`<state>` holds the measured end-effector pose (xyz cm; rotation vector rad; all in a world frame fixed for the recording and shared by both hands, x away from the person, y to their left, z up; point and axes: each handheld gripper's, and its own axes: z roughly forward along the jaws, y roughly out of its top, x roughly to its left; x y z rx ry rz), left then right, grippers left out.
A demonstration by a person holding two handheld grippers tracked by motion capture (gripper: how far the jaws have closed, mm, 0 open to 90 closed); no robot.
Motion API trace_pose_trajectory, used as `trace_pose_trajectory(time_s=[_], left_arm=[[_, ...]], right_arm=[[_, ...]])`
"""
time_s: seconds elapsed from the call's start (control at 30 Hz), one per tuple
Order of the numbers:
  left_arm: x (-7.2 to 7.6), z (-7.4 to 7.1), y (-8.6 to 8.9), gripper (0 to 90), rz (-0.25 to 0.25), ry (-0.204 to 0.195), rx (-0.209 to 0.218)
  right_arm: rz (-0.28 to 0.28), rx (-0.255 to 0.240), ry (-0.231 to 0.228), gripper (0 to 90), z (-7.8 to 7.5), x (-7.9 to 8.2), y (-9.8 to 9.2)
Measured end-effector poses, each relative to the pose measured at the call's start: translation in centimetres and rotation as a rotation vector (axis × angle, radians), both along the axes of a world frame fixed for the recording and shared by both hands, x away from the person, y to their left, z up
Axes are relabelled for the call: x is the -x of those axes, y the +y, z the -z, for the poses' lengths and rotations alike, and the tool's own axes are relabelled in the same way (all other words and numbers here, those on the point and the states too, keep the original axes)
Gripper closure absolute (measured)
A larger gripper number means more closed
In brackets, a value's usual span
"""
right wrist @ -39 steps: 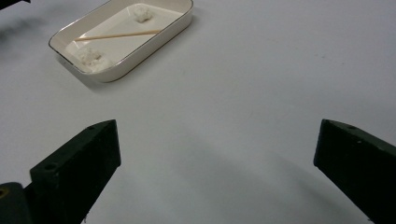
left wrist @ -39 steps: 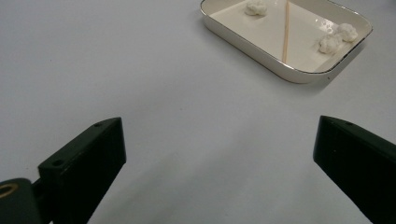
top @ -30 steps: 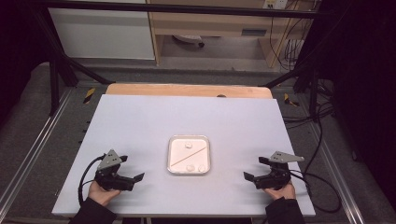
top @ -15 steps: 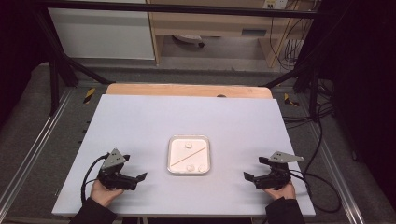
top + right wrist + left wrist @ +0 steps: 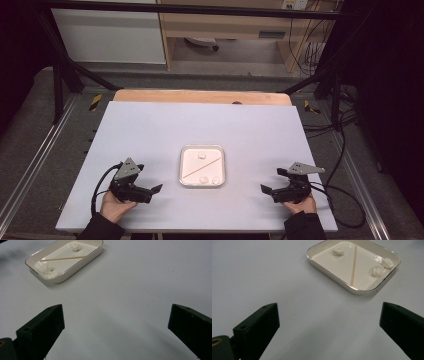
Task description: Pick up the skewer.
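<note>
A white square tray (image 5: 181, 167) with a thin gold rim sits in the middle of the table. In it lie a thin wooden stick (image 5: 202, 166) and three small white lumps (image 5: 201, 155). My left gripper (image 5: 151, 192) rests at the tray's front left, open and holding nothing. From it the tray (image 5: 325, 267), the stick (image 5: 353, 264) and a lump (image 5: 338, 251) lie ahead to the right of the gripper (image 5: 329, 315). My right gripper (image 5: 268, 193) rests at the front right, open too. Its view has the tray (image 5: 75, 270) and stick (image 5: 62, 258) ahead to the left of the gripper (image 5: 116, 315).
The pale grey table top (image 5: 150, 130) stretches wide around the tray. A wooden strip (image 5: 200, 96) runs along its far edge. Black frame posts (image 5: 60, 75) and loose cables (image 5: 345, 195) stand off the table's sides.
</note>
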<state>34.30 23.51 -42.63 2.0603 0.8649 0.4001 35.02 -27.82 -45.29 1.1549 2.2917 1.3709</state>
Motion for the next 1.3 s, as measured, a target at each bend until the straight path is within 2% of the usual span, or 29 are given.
trace_pose_trajectory(time_s=[0.23, 0.57, 0.8, 1.0, 1.3], left_arm=[[-0.2, -0.5, -1.4, 2.7, 0.018, 0.011, -0.029], [-0.7, -1.1, -3.5, 4.0, 0.036, 0.0, -0.07], [-1.3, -1.2, -5.2, 5.6, 0.053, 0.009, -0.086], [-1.8, -1.2, -6.7, 9.3, 0.073, 0.022, -0.103], [-2.7, -1.1, -8.8, 22.1, 0.092, 0.039, -0.126]], right_arm=[[0.001, 0.002, 0.002, 1.2, 0.0, 0.0, 0.0], [-0.001, 0.004, 0.007, 1.2, 0.0, 0.0, 0.0], [-0.001, 0.005, 0.008, 1.2, 0.0, 0.0, 0.1], [-0.004, 0.007, 0.008, 1.3, 0.1, 0.0, 0.1], [-0.006, 0.009, 0.012, 1.3, 0.1, 0.0, 0.1]])
